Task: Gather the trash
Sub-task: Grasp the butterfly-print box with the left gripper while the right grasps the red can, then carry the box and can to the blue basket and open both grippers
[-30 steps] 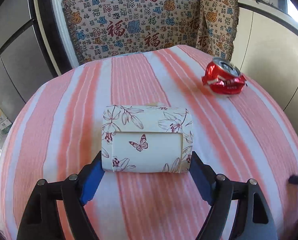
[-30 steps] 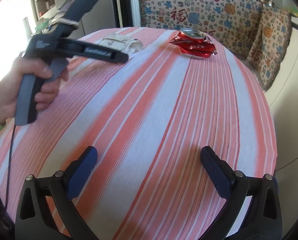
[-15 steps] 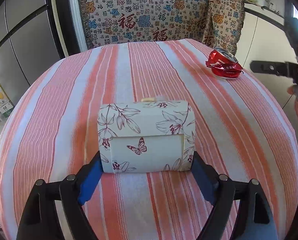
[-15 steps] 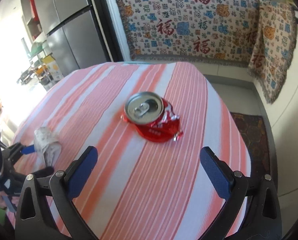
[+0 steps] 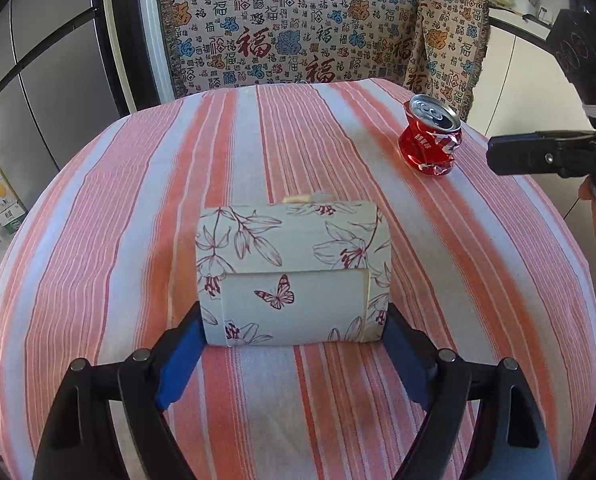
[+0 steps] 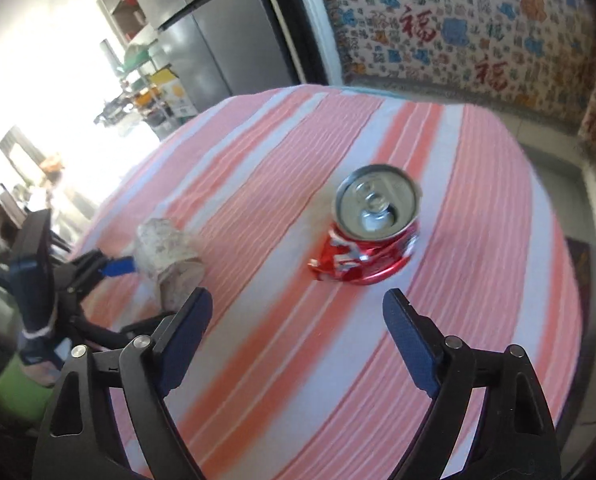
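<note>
A flowered paper box [image 5: 292,270] with a butterfly print sits between the blue pads of my left gripper [image 5: 294,330], which is shut on its two sides above the striped tablecloth [image 5: 118,208]. A crushed red can [image 5: 431,136] stands at the far right of the table. In the right wrist view the can [image 6: 368,226] lies just ahead of my right gripper [image 6: 298,310], which is open and empty. The box [image 6: 168,258] and the left gripper show at the left there. The right gripper shows at the right edge of the left wrist view [image 5: 538,152].
The round table drops off close behind and to the right of the can. A patterned cloth [image 5: 298,32] hangs behind the table. A grey fridge [image 6: 218,40] stands at the back left. Floor and a dark mat [image 6: 582,264] lie to the right.
My right gripper has swung from low over the table to close above the red can. My left gripper has kept the box and the view has risen and pulled back a little.
</note>
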The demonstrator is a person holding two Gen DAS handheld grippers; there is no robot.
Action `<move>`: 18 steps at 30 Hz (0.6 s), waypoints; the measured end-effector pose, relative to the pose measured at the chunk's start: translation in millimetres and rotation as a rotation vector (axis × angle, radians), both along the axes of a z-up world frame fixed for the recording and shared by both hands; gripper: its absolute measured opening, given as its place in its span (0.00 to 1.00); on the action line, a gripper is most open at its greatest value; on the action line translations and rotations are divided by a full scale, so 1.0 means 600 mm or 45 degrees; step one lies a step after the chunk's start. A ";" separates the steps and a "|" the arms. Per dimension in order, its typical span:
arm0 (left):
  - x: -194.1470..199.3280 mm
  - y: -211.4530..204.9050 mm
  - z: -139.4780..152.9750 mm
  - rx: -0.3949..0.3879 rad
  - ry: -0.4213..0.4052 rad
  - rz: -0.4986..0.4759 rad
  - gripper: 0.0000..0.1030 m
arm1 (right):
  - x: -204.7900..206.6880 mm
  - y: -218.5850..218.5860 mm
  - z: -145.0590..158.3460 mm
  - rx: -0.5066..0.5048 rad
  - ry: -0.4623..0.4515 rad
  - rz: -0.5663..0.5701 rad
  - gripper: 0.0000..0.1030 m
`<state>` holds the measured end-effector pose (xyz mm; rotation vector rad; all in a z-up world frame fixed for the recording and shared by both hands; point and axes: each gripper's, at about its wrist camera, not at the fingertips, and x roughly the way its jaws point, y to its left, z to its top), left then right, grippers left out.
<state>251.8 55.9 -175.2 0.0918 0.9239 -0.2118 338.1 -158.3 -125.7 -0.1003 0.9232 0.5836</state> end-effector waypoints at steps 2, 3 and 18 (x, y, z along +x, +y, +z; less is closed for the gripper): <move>0.000 0.000 0.000 0.000 0.000 0.000 0.83 | 0.026 -0.007 0.004 -0.026 -0.027 -0.095 0.91; 0.000 0.000 0.000 0.000 0.000 0.000 0.83 | 0.041 -0.013 0.004 -0.016 -0.014 -0.140 0.92; 0.002 0.000 -0.001 -0.001 0.000 -0.001 0.84 | 0.092 -0.005 -0.018 -0.126 0.045 -0.438 0.50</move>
